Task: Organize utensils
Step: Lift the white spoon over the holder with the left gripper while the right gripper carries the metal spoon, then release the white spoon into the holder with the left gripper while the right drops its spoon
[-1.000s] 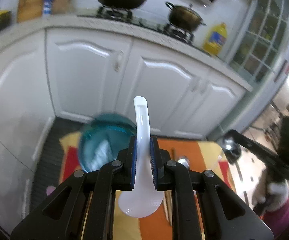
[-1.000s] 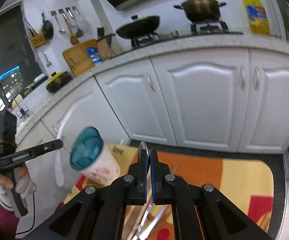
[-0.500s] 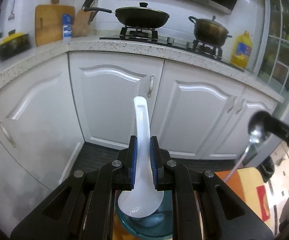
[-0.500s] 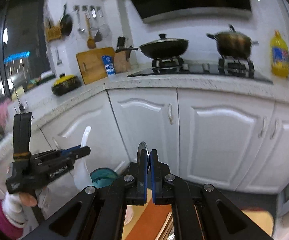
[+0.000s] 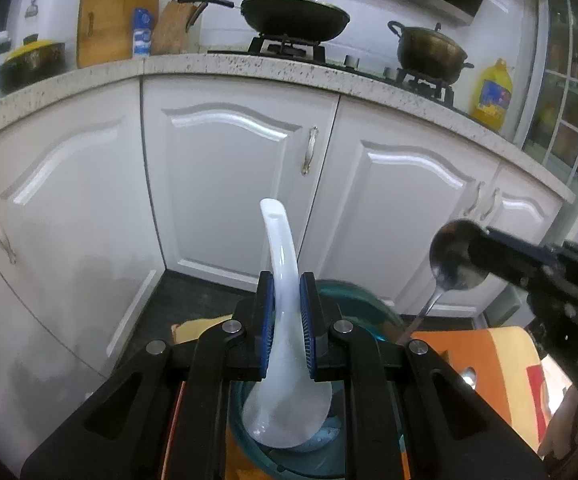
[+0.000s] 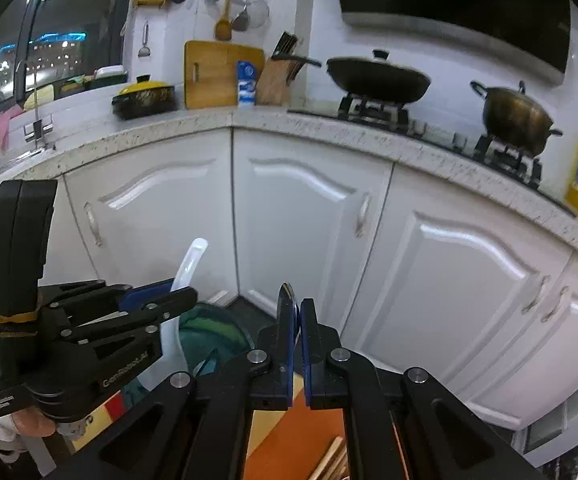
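Note:
My left gripper (image 5: 285, 292) is shut on a white ceramic soup spoon (image 5: 285, 360). Its handle points up and its bowl hangs just inside the mouth of a teal-rimmed cup (image 5: 369, 308) directly below. My right gripper (image 6: 296, 312) is shut on a metal spoon (image 6: 291, 296), seen edge-on between the pads. In the left wrist view that metal spoon (image 5: 455, 256) is held bowl-up at the right, its handle slanting down towards the cup rim. In the right wrist view the left gripper (image 6: 161, 300) holds the white spoon (image 6: 189, 264) over the cup (image 6: 213, 332).
An orange and yellow mat (image 5: 469, 360) covers the surface under the cup. Wooden chopsticks (image 6: 329, 460) lie on it near the right gripper. White cabinet doors (image 5: 229, 184) and a speckled counter (image 5: 249, 68) with a wok and pot stand behind.
Both grippers tilted up to face the cabinets and came over the cup. The white spoon's bowl now hangs in the cup mouth, and the metal spoon has come closer to the rim.

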